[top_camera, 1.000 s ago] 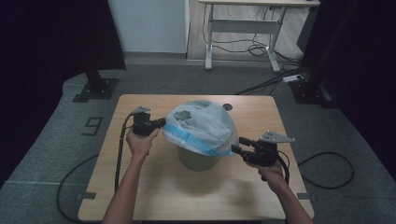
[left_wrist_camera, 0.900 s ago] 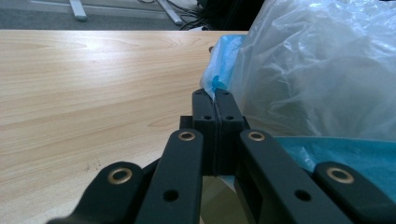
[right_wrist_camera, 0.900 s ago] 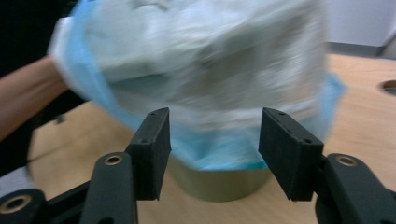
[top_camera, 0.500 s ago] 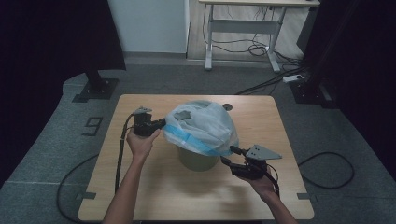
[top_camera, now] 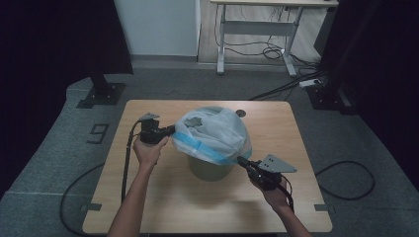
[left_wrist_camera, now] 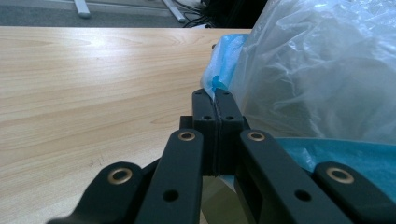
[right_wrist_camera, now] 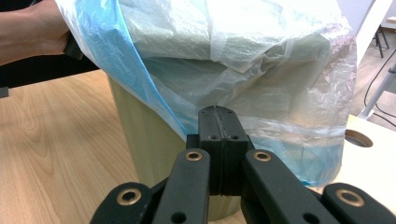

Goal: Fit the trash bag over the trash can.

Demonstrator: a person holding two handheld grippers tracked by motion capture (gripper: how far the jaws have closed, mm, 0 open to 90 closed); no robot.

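Observation:
A pale green bin (top_camera: 210,168) stands mid-table with a clear plastic bag (top_camera: 212,131) with a blue hem draped loosely over its top. My left gripper (top_camera: 173,129) is at the bag's left side, shut on the blue hem (left_wrist_camera: 219,77), with the left gripper's tips (left_wrist_camera: 215,91) pressed together around it. My right gripper (top_camera: 241,160) is at the bag's lower right edge. Its jaws have just been closing and now stand shut (right_wrist_camera: 216,109), with the bag's blue hem (right_wrist_camera: 154,100) running into the tips. The bin's wall (right_wrist_camera: 144,135) shows behind them.
The wooden table (top_camera: 163,197) has a round cable hole (top_camera: 240,113) behind the bin. A hand (right_wrist_camera: 32,28) holds the other gripper at the far side. Beyond the table are a black stand base (top_camera: 101,94), a desk frame (top_camera: 257,29) and floor cables (top_camera: 346,182).
My right gripper has moved left and a little down to the bag's lower edge, and its jaws have gone from open to shut there. The left gripper has stayed put on the hem.

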